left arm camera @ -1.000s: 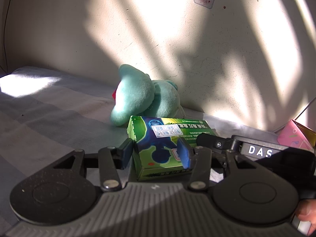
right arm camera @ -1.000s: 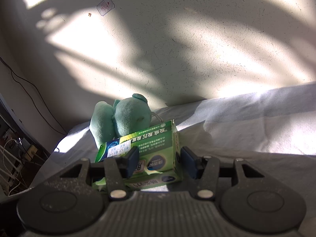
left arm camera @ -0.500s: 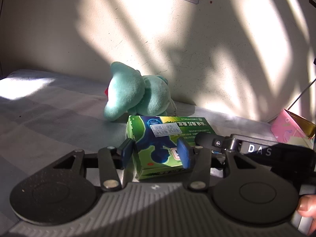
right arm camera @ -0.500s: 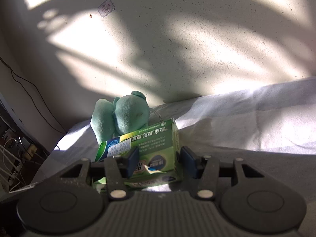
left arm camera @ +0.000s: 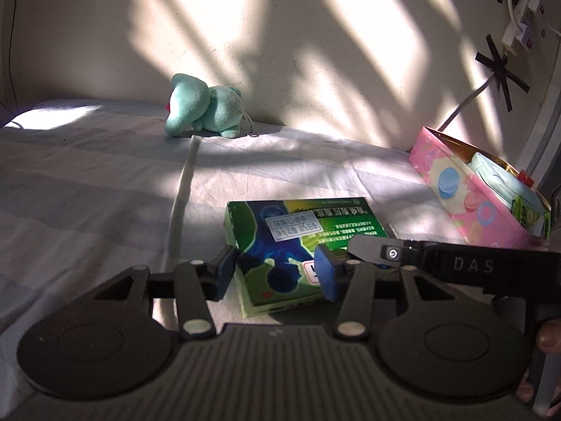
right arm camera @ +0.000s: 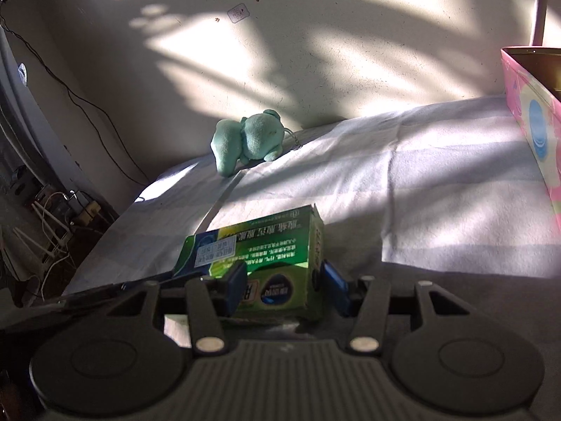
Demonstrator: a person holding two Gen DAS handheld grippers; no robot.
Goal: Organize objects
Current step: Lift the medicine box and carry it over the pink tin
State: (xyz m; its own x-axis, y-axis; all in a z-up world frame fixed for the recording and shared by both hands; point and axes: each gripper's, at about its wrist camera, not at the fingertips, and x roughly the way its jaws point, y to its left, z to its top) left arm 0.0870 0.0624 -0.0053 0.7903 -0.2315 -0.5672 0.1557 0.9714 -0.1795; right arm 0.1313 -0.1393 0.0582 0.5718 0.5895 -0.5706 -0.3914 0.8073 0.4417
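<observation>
Green cardboard, printed with blue shapes and a white label, is being gripped at both ends: a green box [left arm camera: 301, 245] is being held between two handheld grippers over a pale striped sheet [left arm camera: 87, 193]. In the left wrist view, the left gripper [left arm camera: 275, 273] is being seen with its blue pads [left arm camera: 224, 272] pressed against the near end of the box, the jaws closed narrowly on it. In the right wrist view, the right gripper [right arm camera: 285, 286] is being shown clamped in the same way on the opposite end of the box [right arm camera: 266, 256], its blue pads [right arm camera: 236, 286] set against the two sides. In the left view the black finger of the right gripper is being seen reaching in from the right across the box, and fingertips [left arm camera: 548, 335] of a person are being glimpsed at the right edge.

Further back on the right, a pink patterned box [left arm camera: 466, 196] is being shown open at the top, with a pale blue item lying inside. In the right view only its near wall [right arm camera: 536, 133] is being caught at the frame edge.

Farthest away, a teal plush toy [left arm camera: 203, 110] is being seen lying on the sheet just beside the sunlit wall [left arm camera: 315, 52], well apart from the green box. White plugs and cables [left arm camera: 519, 17] are being shown taped to the wall at upper right.
</observation>
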